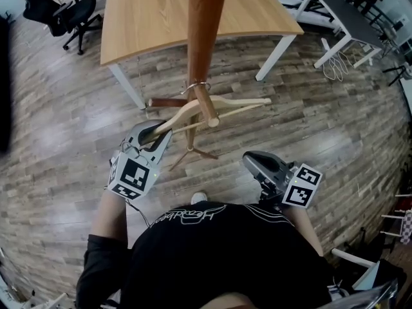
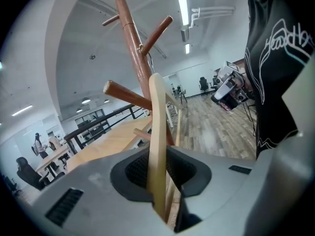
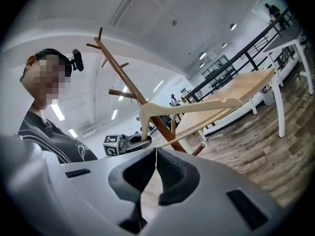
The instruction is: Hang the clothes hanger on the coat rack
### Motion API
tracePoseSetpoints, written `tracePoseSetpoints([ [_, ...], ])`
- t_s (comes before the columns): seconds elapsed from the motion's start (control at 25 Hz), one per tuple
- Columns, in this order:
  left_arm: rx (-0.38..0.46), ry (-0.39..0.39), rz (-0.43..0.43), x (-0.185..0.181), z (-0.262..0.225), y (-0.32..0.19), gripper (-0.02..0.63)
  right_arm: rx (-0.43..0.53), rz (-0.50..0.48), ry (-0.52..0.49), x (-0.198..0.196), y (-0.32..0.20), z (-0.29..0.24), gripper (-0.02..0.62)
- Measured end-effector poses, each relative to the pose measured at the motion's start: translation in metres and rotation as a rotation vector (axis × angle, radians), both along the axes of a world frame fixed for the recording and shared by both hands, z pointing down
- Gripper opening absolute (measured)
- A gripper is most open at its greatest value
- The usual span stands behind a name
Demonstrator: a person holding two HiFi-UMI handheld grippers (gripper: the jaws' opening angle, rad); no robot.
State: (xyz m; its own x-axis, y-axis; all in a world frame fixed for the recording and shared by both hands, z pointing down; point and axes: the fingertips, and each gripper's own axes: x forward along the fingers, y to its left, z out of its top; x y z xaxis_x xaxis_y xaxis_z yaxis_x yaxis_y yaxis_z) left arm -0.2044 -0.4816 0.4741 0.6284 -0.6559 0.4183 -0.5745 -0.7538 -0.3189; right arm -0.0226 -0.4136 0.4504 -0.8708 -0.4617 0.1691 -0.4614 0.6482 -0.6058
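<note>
A brown wooden coat rack (image 1: 205,18) rises in front of me, with angled pegs (image 2: 129,94). The pale wooden hanger (image 1: 225,105) hangs across it, its wire hook (image 1: 195,86) looped over a peg close to the pole. My left gripper (image 1: 156,131) is shut on the hanger's left arm (image 2: 157,132), which runs up between the jaws. My right gripper (image 1: 252,159) hovers lower right of the hanger, apart from it, jaws shut together with nothing in them (image 3: 156,154). In the right gripper view the hanger (image 3: 197,107) and the left gripper (image 3: 130,142) lie ahead.
A light wooden table (image 1: 161,18) stands behind the rack, with a black office chair (image 1: 77,15) at far left and a grey desk (image 1: 347,18) at far right. The rack's feet (image 1: 193,152) spread on the plank floor between the grippers.
</note>
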Motion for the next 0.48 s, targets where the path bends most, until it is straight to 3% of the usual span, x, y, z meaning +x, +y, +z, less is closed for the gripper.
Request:
tracePoseSetpoints([
  [0.08, 0.012, 0.014, 0.002, -0.001, -0.004, 0.000, 0.067, -0.003, -0.007, 0.004, 0.000, -0.001, 0.001, 0.040],
  [0.32, 0.084, 0.070, -0.037, -0.012, -0.026, 0.000, 0.215, 0.005, -0.049, 0.016, -0.005, 0.000, -0.002, 0.040],
  [0.48, 0.113, 0.075, -0.126, -0.035, -0.036, 0.010, 0.225, 0.042, -0.094, 0.015, -0.007, 0.009, -0.015, 0.040],
])
